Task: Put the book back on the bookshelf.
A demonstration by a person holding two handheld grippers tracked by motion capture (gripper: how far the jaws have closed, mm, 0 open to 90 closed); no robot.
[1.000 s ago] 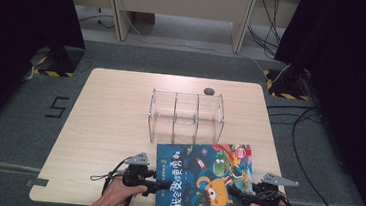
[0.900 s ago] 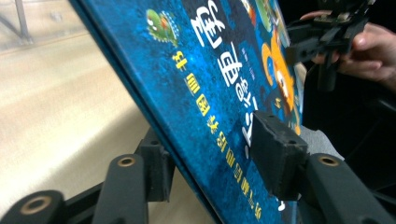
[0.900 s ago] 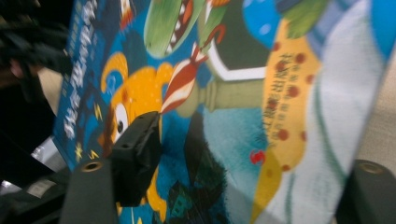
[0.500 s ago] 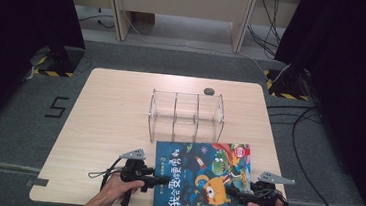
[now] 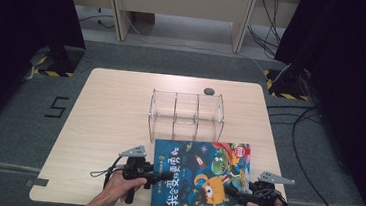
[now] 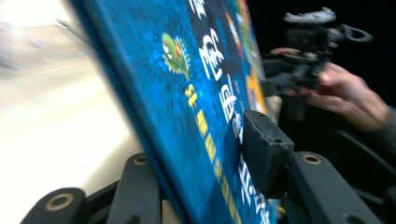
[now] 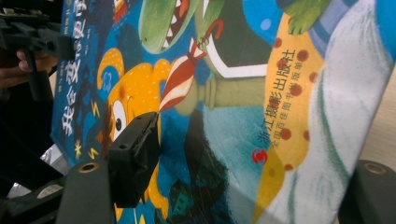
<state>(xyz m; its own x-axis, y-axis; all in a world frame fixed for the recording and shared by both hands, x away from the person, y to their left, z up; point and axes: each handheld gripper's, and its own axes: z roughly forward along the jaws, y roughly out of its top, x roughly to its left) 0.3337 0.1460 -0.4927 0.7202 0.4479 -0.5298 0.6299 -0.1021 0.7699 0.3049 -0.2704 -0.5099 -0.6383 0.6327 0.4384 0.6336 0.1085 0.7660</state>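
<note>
Book (image 5: pixel 199 177) shifted toward bottom of frame since second ago. My left gripper (image 5: pixel 164 175), right gripper (image 5: pixel 231 191) both clamped on its edges; lift toward clear rack (image 5: pixel 186 114) likely next.

Here's the picture book (image 5: pixel 202 177), a big blue hardback with a bright cartoon cover: an orange monster, a green crocodile-like creature with a striped umbrella, and yellow and white Chinese characters running along its left side. It sits cover-up at the near edge of the table (image 5: pixel 109 121), its near edge reaching out past the rim. Its left edge is clamped in the left hand-held gripper (image 5: pixel 164 175), its right edge in the right hand-held gripper (image 5: pixel 231 191).
</note>
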